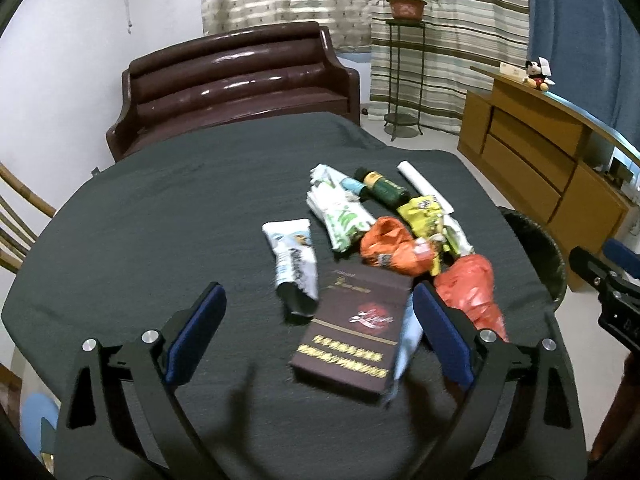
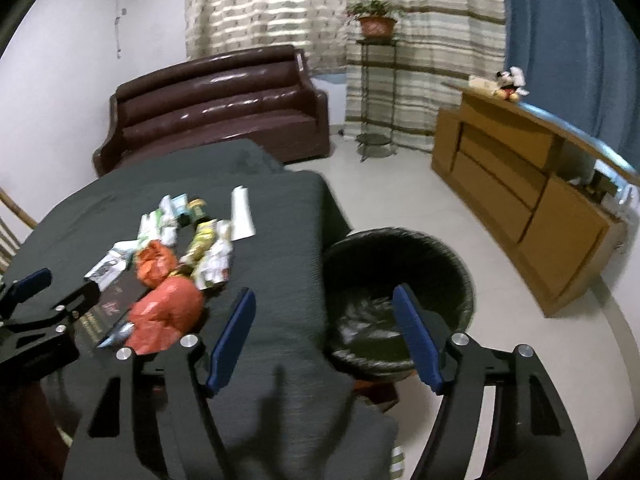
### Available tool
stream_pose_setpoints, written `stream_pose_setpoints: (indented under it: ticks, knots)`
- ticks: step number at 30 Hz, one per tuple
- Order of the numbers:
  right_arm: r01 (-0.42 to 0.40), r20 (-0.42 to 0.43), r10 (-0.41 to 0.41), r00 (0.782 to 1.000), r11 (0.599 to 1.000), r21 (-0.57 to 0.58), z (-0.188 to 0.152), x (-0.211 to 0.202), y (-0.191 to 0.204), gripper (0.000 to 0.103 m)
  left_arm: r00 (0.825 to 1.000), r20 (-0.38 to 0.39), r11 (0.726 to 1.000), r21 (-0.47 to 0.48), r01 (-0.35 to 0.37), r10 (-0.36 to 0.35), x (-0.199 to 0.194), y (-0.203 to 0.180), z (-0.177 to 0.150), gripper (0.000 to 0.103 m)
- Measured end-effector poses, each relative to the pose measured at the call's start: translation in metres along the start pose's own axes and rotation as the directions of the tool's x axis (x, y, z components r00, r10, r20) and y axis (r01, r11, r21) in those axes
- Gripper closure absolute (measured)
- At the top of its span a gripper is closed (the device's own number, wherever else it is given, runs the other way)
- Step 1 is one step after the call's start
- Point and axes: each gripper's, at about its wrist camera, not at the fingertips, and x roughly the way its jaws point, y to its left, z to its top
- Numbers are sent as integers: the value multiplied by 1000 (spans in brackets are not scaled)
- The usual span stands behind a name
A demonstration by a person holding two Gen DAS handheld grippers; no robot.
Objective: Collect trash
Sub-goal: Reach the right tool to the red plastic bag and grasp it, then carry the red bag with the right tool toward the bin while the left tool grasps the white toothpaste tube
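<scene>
From the left wrist, the left claw (image 1: 316, 332) stands wide open above a bench (image 1: 160, 216) draped in dark grey cloth, with nothing gripped; a dark red booklet (image 1: 352, 336) lies flat on the cloth between its 2 blue pads, touching neither as far as can be seen. Just beyond the booklet is a white wrapper (image 1: 294, 260) with a dark end, and to its right a heap of trash: a green-and-white packet (image 1: 340, 216), a crumpled orange wrapper (image 1: 394, 250), a yellow wrapper (image 1: 424, 212), a dark green bottle (image 1: 384, 188) lying on its side, a white paper roll (image 1: 424, 190) and an orange plastic bag (image 1: 472, 292) beside the right pad. A pale blue strip (image 1: 406, 344) lies along the booklet's right edge. The bin (image 1: 536, 248) shows past the bench's right edge, and part of the right claw (image 1: 608, 288) pokes in at the far right. Behind stand a brown sofa (image 1: 240, 80), a potted plant (image 1: 406, 4) on a stand and a wooden cabinet (image 1: 540, 152). From the right wrist, the right claw (image 2: 324, 336) is partly open and empty, its left pad over the bench's cloth (image 2: 272, 280) and its right pad over the black-lined bin (image 2: 400, 280), which sits on the floor right beside the bench. The trash heap (image 2: 180, 248) lies to the left on the cloth, the orange bag (image 2: 168, 316) nearest, and the left claw (image 2: 60, 300) reaches in at the left edge.
</scene>
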Motion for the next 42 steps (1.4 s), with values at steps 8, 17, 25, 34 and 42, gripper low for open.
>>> stream_pose_setpoints:
  ticks: [8,17,25,34,42]
  knots:
    - [-80,-25,79,997,996,-40,4,-3,42,32,1000,7,1000,-30,-5,5,-6,30,0,11]
    - [-118,-60,113,992,989,-86,1,7,83,28,1000,-16,998,-65,-1,0,-4,68,-1,11]
    - [-90,-113,78,990,990,-106,-8,20,90,27,999,-24,996,-83,19,-21,-3,76,-2,11]
    - [-161,-152,149,977,984,-69,-11,28,88,66,999,-34,995,-89,33,-36,3,71,3,11]
    - [-184,-131,174,976,981,-67,-8,22,84,77,997,-65,994,-97,41,-47,13,60,12,11]
